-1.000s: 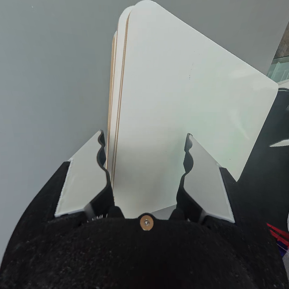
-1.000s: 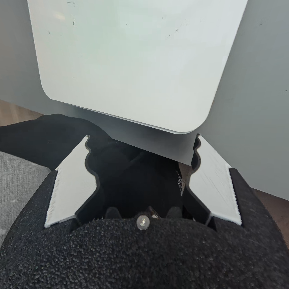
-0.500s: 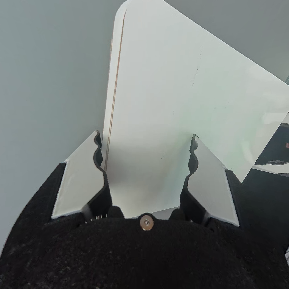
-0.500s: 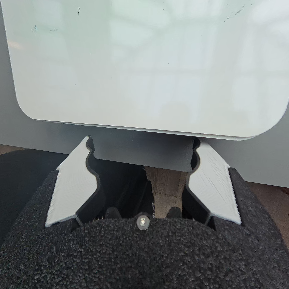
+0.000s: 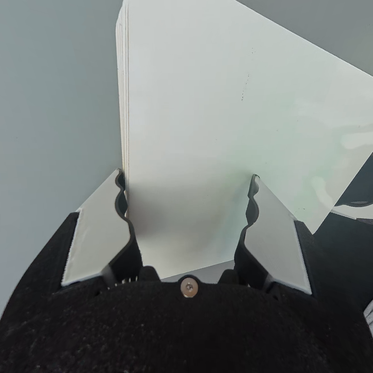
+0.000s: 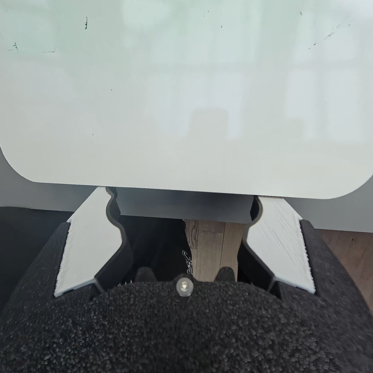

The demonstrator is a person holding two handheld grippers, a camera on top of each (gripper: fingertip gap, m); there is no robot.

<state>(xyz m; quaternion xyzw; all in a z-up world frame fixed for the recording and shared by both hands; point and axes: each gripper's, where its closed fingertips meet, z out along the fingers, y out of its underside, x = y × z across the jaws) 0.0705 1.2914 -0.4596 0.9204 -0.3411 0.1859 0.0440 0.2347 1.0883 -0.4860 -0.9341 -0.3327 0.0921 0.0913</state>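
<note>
Over the last second the white board has grown larger in both views: in the left wrist view its rounded top corner, once in frame, is now cut off at the top edge, and in the right wrist view its lower edge has come down from well above the fingertips to just over them.

The grey wall (image 5: 56, 121) fills the background of the left wrist view. The white board (image 5: 212, 131) stands upright against it; on its left edge several thin tan lines show, so it may be a stack of boards, though how many cannot be told. Its top and right side run out of frame.

The left gripper (image 5: 186, 175) has its jaws spread wide, holding nothing, with the board face between and beyond them; the left fingertip sits just beside the layered edge, and contact cannot be told.

Only the right wrist view shows the white board (image 6: 181, 101) from the front, with faint dark specks, rounded lower corners, and its top cut off. The right gripper (image 6: 181, 191) is likewise spread and empty, its fingertips just beneath the board's lower edge; whether they touch is unclear.

Only here shows a wooden floor (image 6: 214, 246) between the fingers, and a black cloth (image 6: 157, 242) with a small white print, too small to make out.
</note>
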